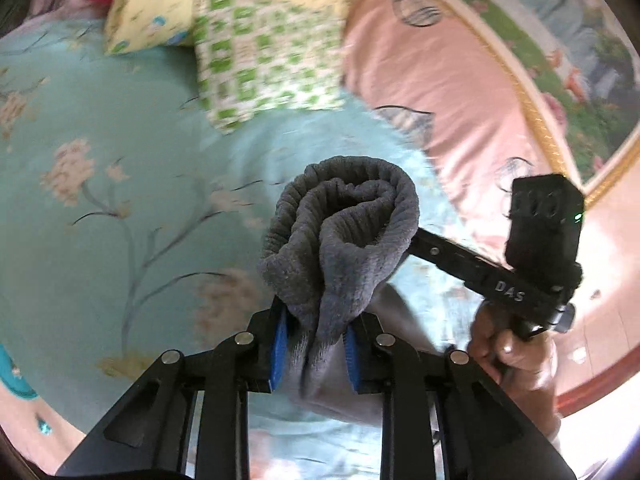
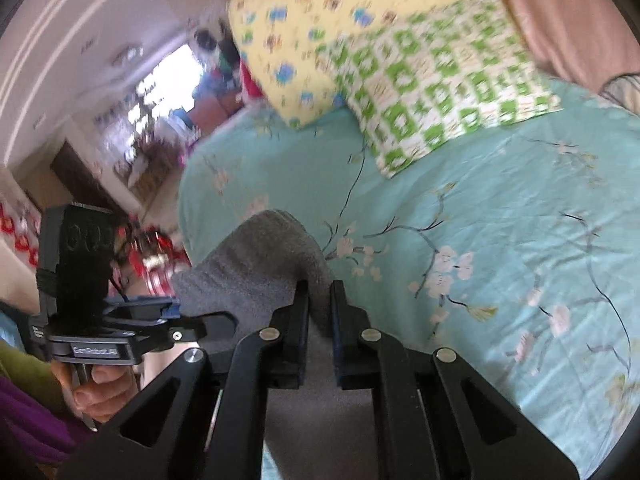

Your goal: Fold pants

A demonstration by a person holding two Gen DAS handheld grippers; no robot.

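The grey fleece pants (image 1: 340, 232) hang lifted above the teal floral bedsheet (image 1: 120, 208). My left gripper (image 1: 316, 344) is shut on a bunched fold of the pants, blue pads pressing the cloth. My right gripper (image 2: 320, 304) is shut on another part of the grey pants (image 2: 256, 264), which drape between the two grippers. The right gripper's body also shows in the left wrist view (image 1: 540, 240), held by a hand, close on the right. The left gripper's body shows in the right wrist view (image 2: 88, 288) at the left.
A green-checked pillow (image 1: 272, 52) and a yellow patterned pillow (image 1: 160, 4) lie at the head of the bed. A pink quilt (image 1: 432, 80) lies on the right. The bed's left edge (image 2: 184, 208) borders a cluttered room.
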